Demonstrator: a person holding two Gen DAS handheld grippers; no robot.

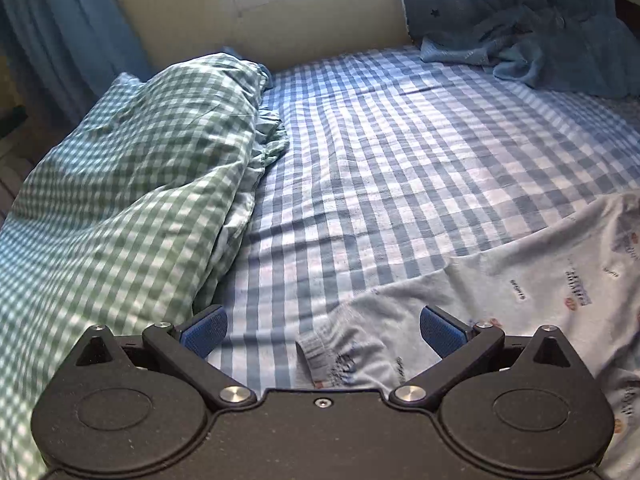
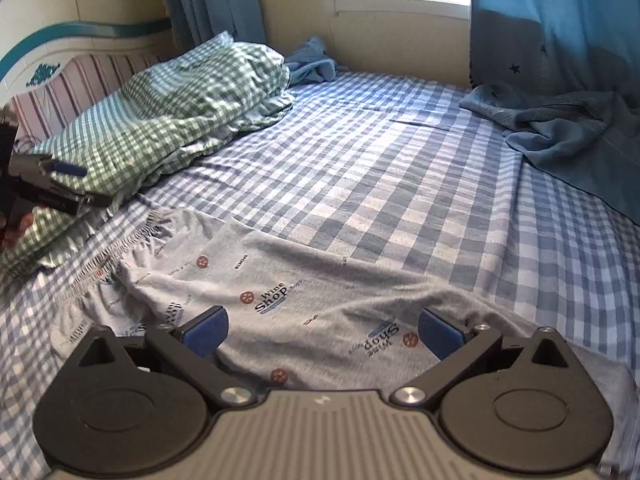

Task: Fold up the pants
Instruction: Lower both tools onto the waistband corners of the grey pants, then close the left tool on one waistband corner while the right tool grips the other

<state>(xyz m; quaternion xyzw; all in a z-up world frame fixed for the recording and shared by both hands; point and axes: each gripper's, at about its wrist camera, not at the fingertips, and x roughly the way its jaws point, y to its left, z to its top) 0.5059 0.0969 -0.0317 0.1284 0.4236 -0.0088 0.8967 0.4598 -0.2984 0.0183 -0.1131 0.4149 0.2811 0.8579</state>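
While both tools hover low over the bed, nothing is gripped yet.

Left tongs: the left tongs (image 1: 323, 330) stand wide apart, blue pads bare, over a ribbed end of the garment that lies between the fingers but apart from both.

Right tongs: the right tongs (image 2: 323, 332) are likewise spread wide and hold nothing, with printed cloth below and between the pads.

Pants: the pale grey, soft knit pants with printed "Wine Shop" logos (image 2: 280, 280) lie spread, a little rumpled, on the near part of the bed, just ahead of and under both tools; the gathered elastic band sits at their left side in the right wrist view.

Handling: likely light, limp and not slippery; the cloth should drape and wrinkle when lifted. The ribbed end and the elastic band look the firmest places to pinch.

Bed: the blue-and-white checked bedsheet (image 1: 400, 152) carries the pants.

Further off: a bunched green-and-white checked duvet (image 1: 132, 168) lies to the left, well apart, and a crumpled blue cloth (image 2: 568, 128) lies far right beneath the blue curtain (image 2: 560, 20).
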